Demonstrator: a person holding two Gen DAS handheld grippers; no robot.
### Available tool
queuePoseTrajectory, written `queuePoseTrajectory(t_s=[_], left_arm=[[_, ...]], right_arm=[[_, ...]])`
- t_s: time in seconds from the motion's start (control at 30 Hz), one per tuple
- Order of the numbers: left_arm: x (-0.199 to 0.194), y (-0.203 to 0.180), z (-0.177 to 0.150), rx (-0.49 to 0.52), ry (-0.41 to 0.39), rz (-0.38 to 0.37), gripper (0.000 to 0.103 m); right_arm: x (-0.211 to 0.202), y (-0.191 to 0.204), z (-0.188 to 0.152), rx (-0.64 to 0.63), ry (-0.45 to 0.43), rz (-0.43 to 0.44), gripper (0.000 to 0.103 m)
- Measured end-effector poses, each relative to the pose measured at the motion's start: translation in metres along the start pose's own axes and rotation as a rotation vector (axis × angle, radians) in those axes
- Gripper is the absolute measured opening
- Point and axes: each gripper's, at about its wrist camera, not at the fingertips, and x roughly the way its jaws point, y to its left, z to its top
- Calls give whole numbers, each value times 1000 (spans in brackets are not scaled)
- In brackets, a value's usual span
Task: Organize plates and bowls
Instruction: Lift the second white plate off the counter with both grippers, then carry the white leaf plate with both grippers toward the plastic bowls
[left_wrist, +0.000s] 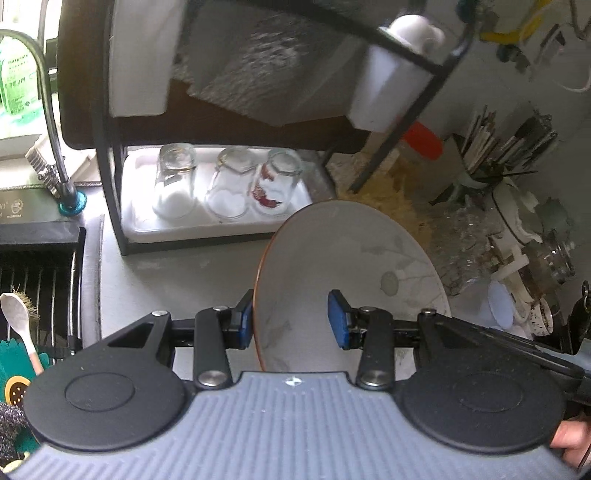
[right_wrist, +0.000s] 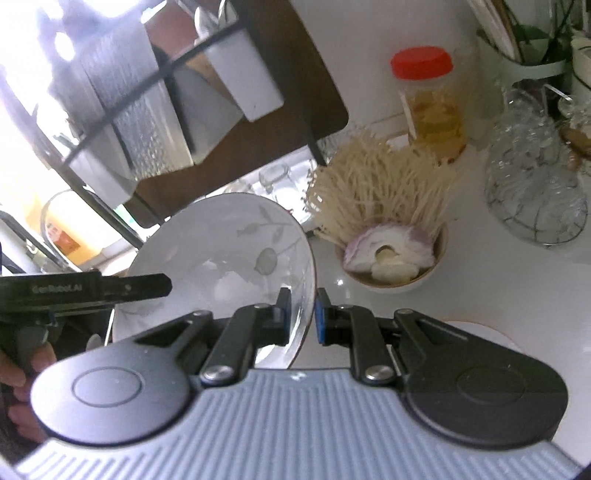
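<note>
A white bowl (left_wrist: 354, 266) with a grey leaf pattern and a brown rim hangs tilted above the counter, held from both sides. In the left wrist view my left gripper (left_wrist: 291, 319) straddles its left rim, one blue pad outside against the wall and the other pad inside. The same bowl (right_wrist: 221, 258) fills the middle of the right wrist view, where my right gripper (right_wrist: 301, 312) is shut on its right rim. A finger of the left gripper (right_wrist: 140, 287) reaches over the bowl's left side there.
A black-framed dish rack (left_wrist: 110, 155) stands behind, with three upturned glass jars (left_wrist: 229, 184) on its white tray. To the left are a faucet (left_wrist: 48, 110) and a sink (left_wrist: 40, 273). On the right stand a small bowl of onion and garlic (right_wrist: 391, 258), a red-lidded jar (right_wrist: 428, 103) and a glass vessel (right_wrist: 535, 184).
</note>
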Motion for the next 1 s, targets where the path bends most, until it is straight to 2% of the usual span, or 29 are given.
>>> queuePoseTrajectory(t_s=[0.23,0.4,0.63,0.8,1.0], left_arm=[[-16,-41,-9,0,-25,-16,46],[-13,-62,-20,-20,-20,-41,46],[9,-88,-45,-55,39,-54,46],[29,-106,-61,-18,69,-37,46],[59,-115,-80,-36,99,-43,46]], right_arm=[[-36,-24,5,22,-33,16,16],[-57,-41,6,31,-61,8,16],[-77,-70,-5,19,-66,-31,16],[-78,-95,-20,81,-30,-55,16],[-71,-120,-31,67,17,-84,16]])
